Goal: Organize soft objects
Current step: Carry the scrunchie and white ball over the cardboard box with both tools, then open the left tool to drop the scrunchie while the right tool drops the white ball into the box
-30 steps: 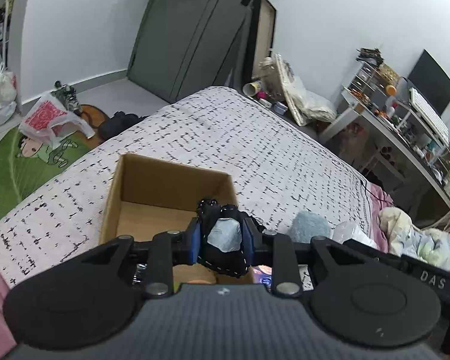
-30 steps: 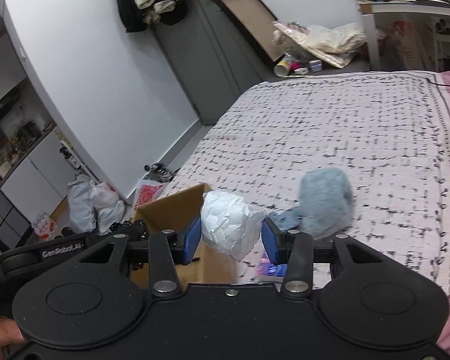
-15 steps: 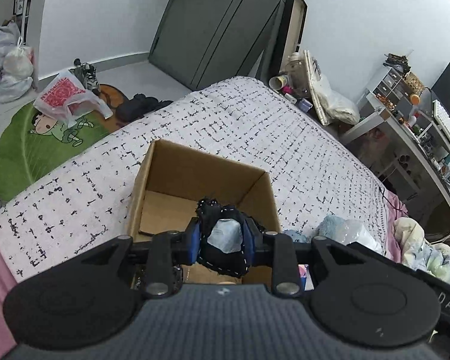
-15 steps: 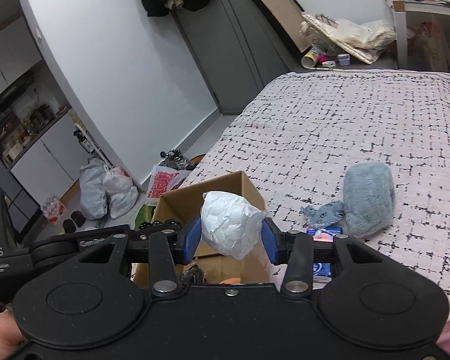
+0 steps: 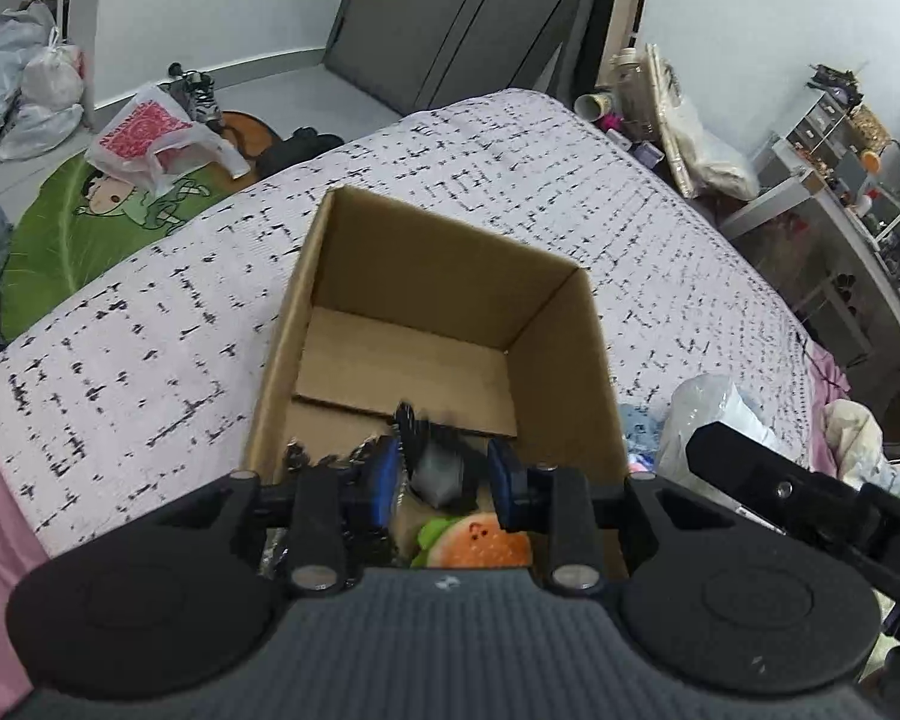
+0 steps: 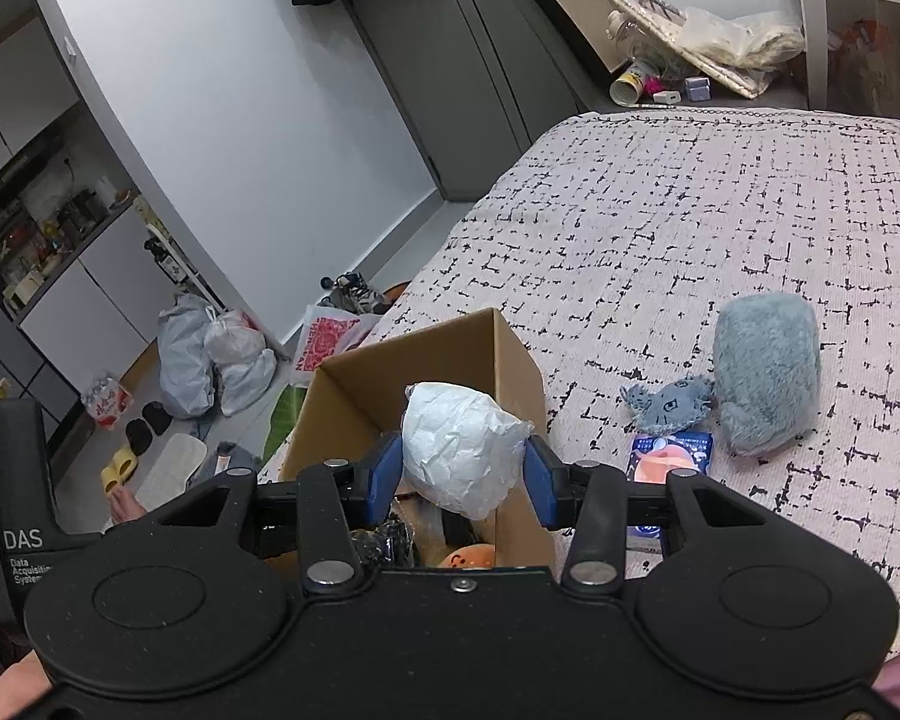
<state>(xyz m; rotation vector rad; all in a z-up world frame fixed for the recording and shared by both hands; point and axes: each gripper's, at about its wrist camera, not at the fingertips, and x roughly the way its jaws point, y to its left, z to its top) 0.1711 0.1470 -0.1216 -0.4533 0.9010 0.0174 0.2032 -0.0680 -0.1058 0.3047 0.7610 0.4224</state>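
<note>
Left tongs (image 5: 444,483): we've got them opening over the open brown cardboard box (image 5: 561,360); dark fabric toy w/ grey patch (image 5: 435,465) hangs blurred btwn the blue pads, inside box's near end.
Right tongs (image 6: 463,474): we're clamped on a crumpled white paper-like ball (image 6: 459,450), just above box's right wall.
Bed, right of box: fluffy grey-blue plush (image 6: 765,375), small grey flat toy (image 6: 669,405) beside it.

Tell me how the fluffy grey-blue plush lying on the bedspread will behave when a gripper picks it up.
The grey-blue plush looks thickly furred and rounded, so it will probably squash between the pads rather than resist. It is likely light for its bulk. Lying flat on the bedspread, it seems unlikely to roll, though the fur may slip.
</note>
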